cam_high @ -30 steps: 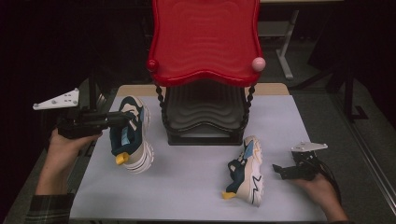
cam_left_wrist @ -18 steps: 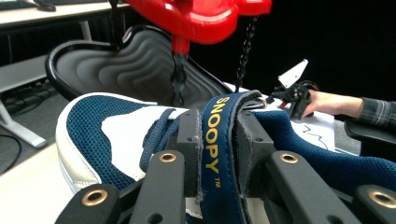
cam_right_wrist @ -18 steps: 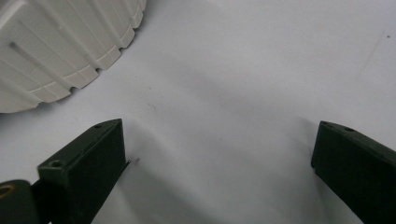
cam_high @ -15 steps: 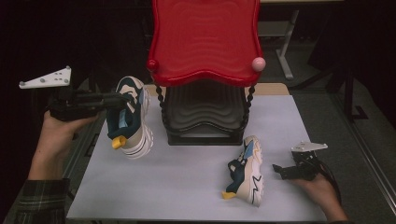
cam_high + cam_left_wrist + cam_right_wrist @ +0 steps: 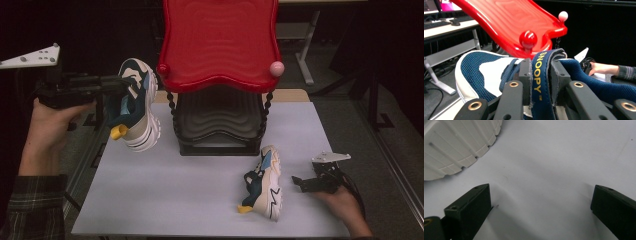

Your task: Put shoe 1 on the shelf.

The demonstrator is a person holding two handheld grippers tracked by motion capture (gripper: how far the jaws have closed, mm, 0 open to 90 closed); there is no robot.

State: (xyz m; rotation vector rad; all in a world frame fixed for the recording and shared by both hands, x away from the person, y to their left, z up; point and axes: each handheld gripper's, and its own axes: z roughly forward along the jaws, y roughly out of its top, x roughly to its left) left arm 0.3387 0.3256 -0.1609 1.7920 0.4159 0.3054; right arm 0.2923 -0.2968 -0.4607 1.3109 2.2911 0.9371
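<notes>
A navy, white and beige sneaker (image 5: 134,107) hangs in the air left of the red two-tier rack (image 5: 220,40), held by my left gripper (image 5: 119,85). In the left gripper view the jaws are shut on its blue "SNOOPY" tongue strap (image 5: 539,82), close under the red shelf's edge (image 5: 524,51). The matching sneaker (image 5: 265,182) lies on its side on the white mat, toe toward the rack. My right gripper (image 5: 298,182) rests on the mat just right of it, jaws open with nothing between them; the shoe's white sole (image 5: 454,145) shows at upper left in the right gripper view.
The rack's black lower tier (image 5: 220,122) sits under the red top shelf, with a pink knob (image 5: 276,68) at its right corner and a red knob (image 5: 528,39) near the held shoe. The white mat (image 5: 165,195) covers the table. A person's hands hold both grippers.
My left gripper has lifted the sneaker off the mat and upward toward the red shelf's left edge. The right gripper and the lying sneaker have stayed put.
</notes>
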